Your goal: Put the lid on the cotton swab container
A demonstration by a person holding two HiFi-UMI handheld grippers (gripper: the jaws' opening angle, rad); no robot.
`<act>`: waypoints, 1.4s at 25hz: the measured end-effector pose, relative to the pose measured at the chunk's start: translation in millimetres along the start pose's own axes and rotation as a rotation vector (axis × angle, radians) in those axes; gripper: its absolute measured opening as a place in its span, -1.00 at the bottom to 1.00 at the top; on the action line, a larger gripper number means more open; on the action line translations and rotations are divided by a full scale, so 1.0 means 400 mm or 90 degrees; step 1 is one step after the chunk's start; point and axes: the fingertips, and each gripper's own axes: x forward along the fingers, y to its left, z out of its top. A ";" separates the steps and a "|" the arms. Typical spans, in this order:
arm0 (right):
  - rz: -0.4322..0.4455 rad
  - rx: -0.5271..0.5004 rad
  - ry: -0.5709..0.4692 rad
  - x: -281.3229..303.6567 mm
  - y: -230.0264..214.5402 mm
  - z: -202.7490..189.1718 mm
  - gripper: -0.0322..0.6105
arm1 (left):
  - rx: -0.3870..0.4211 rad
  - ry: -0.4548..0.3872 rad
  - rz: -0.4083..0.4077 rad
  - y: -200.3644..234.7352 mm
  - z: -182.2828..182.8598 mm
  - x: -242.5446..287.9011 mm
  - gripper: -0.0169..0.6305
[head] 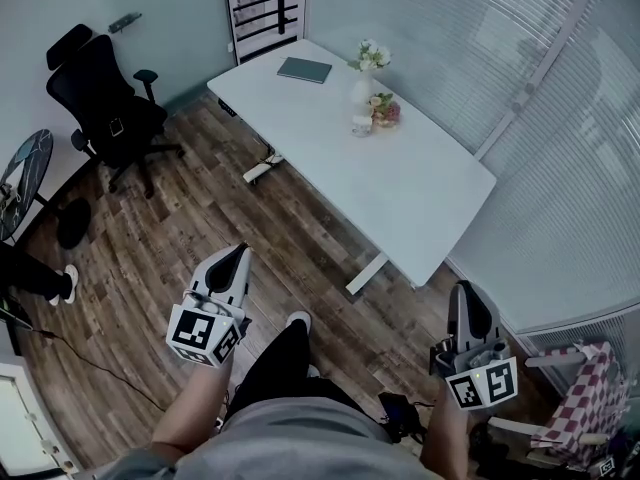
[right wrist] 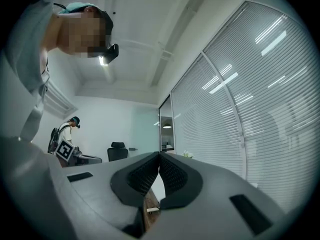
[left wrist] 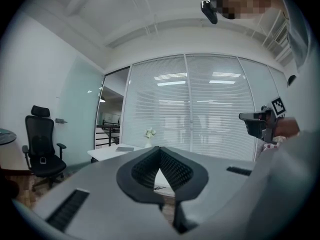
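Though seen head-view only, container (head: 361, 125) perhaps beside vase (head: 361, 89).

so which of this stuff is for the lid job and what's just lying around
For the job: left gripper, right gripper, both shut and empty; small jar on the table, probably the swab container, too small to be sure.
Lying about: book, vase, office chair, checked cloth.

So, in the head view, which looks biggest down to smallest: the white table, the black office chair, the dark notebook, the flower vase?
1. white table
2. black office chair
3. dark notebook and flower vase: these look about alike, so I won't rank them.
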 end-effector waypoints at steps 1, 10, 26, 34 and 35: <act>0.001 -0.001 0.001 0.015 -0.008 -0.002 -0.82 | 0.000 0.000 -0.001 0.007 0.002 0.017 -0.93; 0.006 0.005 0.002 0.159 -0.071 -0.024 -0.82 | 0.008 -0.003 -0.010 0.072 0.020 0.171 -0.93; -0.015 0.013 0.014 0.358 -0.157 -0.072 -0.82 | 0.010 0.002 -0.043 0.181 0.025 0.401 -0.93; -0.030 0.022 0.018 0.424 -0.177 -0.096 -0.82 | 0.011 0.003 -0.056 0.230 0.028 0.473 -0.93; -0.030 0.023 0.018 0.430 -0.179 -0.099 -0.82 | 0.011 0.003 -0.057 0.236 0.028 0.479 -0.93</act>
